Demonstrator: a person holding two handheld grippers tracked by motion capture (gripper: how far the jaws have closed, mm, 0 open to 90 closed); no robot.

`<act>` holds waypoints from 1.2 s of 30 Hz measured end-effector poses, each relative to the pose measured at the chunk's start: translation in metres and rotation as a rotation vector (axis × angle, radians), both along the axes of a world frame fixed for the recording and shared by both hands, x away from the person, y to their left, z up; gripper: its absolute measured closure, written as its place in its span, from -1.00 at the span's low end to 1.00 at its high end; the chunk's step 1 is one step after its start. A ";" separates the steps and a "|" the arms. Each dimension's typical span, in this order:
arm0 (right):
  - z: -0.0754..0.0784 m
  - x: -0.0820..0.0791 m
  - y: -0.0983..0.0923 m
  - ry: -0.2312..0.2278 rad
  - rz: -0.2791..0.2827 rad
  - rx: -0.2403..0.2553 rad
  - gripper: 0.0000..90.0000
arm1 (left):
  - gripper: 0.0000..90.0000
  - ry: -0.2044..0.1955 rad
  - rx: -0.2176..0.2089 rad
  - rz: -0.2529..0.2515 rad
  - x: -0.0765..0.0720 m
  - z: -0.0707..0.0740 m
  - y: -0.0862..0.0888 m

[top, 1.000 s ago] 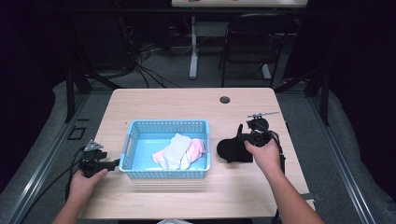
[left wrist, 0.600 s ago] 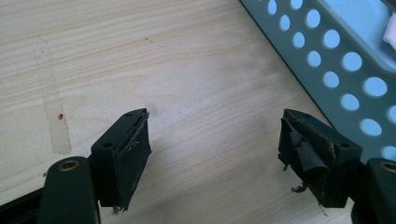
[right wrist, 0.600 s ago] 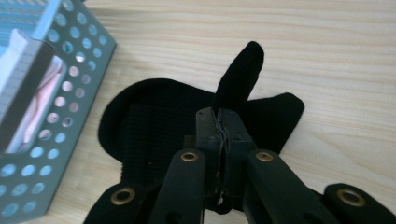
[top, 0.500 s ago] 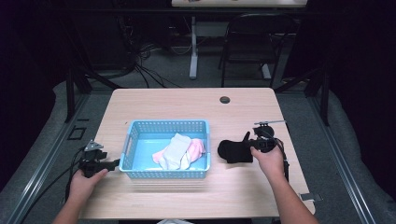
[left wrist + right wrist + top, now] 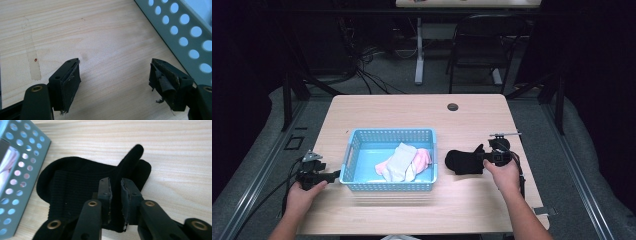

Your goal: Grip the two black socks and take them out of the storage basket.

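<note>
Black sock [image 5: 464,162] on table [image 5: 402,110], just right of basket [image 5: 388,134]. Right gripper [image 5: 115,195] pinches raised fold at sock edge. Left gripper [image 5: 115,75] jaws apart, empty, beside basket. Sock likely soft, light, limp; grip bunched fold, expect droop.

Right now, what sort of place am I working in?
Probably a lab or recording workspace rather than a home: a bare wooden table ringed by dark curtains, loose cables on the grey floor behind it, and a black chair at a second desk farther back.
</note>
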State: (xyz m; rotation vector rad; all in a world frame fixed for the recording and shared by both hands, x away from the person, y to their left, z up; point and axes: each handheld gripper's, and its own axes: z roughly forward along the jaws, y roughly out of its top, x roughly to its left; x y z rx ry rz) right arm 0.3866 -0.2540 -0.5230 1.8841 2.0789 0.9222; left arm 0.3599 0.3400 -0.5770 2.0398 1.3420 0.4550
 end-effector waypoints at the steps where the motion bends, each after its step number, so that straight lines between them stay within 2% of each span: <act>1: 0.001 -0.001 0.000 -0.008 -0.009 0.007 0.67 | -0.45 0.001 0.001 -0.001 0.000 0.000 0.000; 5: 0.005 -0.003 -0.002 -0.022 0.003 0.011 0.49 | -0.45 -0.002 -0.002 0.001 0.000 0.000 0.000; 9: 0.010 -0.006 -0.004 -0.043 -0.005 0.015 0.43 | -0.45 -0.003 -0.003 0.000 -0.001 0.001 0.000; 15: 0.014 -0.009 -0.006 -0.045 -0.009 0.010 0.38 | -0.45 -0.005 -0.003 -0.002 -0.001 0.001 0.000; 21: 0.019 -0.013 -0.006 -0.068 -0.013 0.007 0.35 | -0.45 -0.004 -0.003 -0.002 -0.001 0.001 0.000; 29: 0.025 -0.032 0.004 -0.128 0.020 -0.019 0.30 | -0.45 -0.005 -0.003 -0.003 -0.001 0.000 0.000; 36: 0.016 -0.047 0.015 -0.155 0.044 -0.037 0.26 | -0.45 -0.007 -0.001 -0.006 -0.001 0.001 0.001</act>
